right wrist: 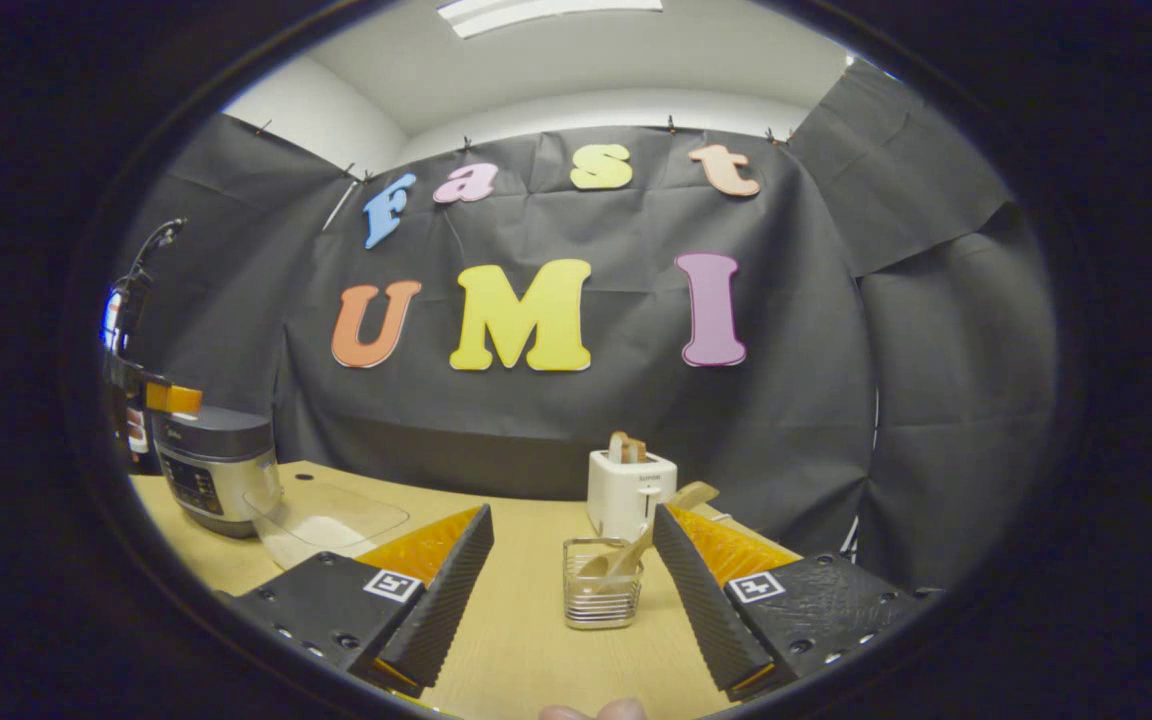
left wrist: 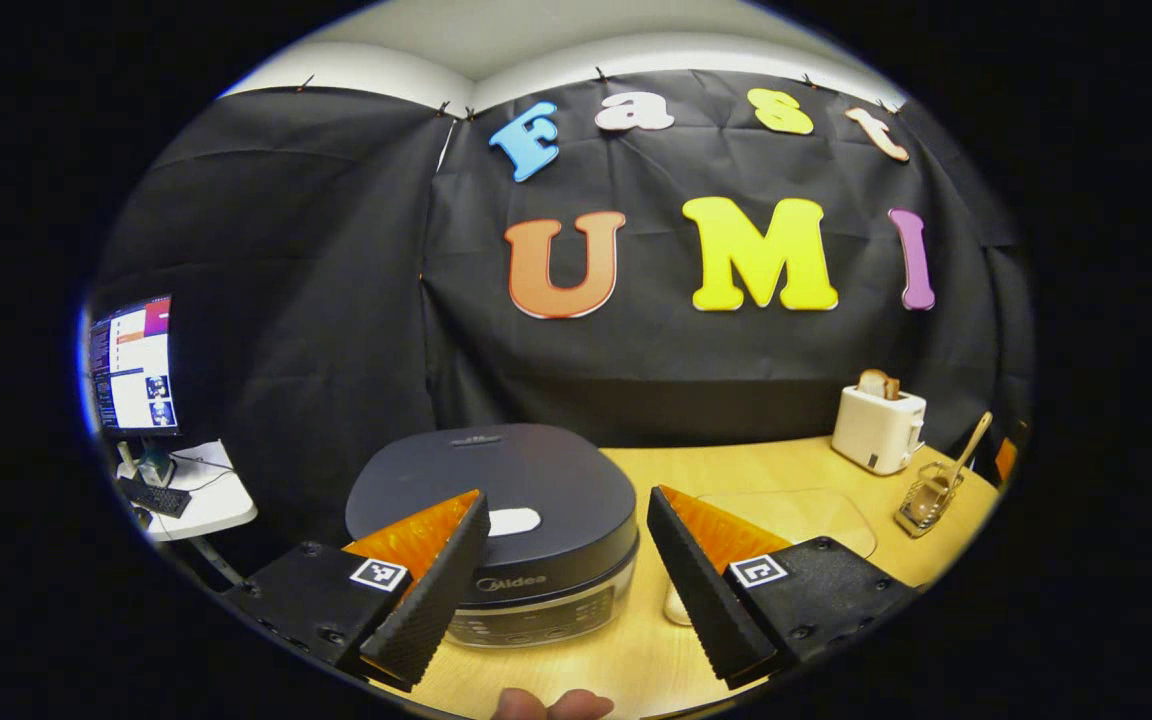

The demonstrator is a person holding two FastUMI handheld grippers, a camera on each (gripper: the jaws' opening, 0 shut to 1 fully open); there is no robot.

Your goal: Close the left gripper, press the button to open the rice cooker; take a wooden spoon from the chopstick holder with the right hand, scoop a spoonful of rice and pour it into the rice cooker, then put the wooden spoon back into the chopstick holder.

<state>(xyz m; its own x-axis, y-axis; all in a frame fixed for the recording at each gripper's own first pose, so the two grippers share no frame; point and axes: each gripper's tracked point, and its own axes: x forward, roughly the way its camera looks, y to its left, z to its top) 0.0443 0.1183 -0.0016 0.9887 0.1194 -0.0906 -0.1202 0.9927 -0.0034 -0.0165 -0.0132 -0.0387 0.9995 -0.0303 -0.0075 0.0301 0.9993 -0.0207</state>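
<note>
The rice cooker (left wrist: 492, 525), lid down, reads "Midea" on its front. The left gripper (left wrist: 568, 585) hangs wide apart before it, holding nothing. The right gripper (right wrist: 569, 590) gapes wide, empty, facing the chopstick holder (right wrist: 602, 583) with its wooden spoon (right wrist: 636, 553).

Left gripper (left wrist: 566, 585), right gripper (right wrist: 566, 615): jaws apart.
</note>
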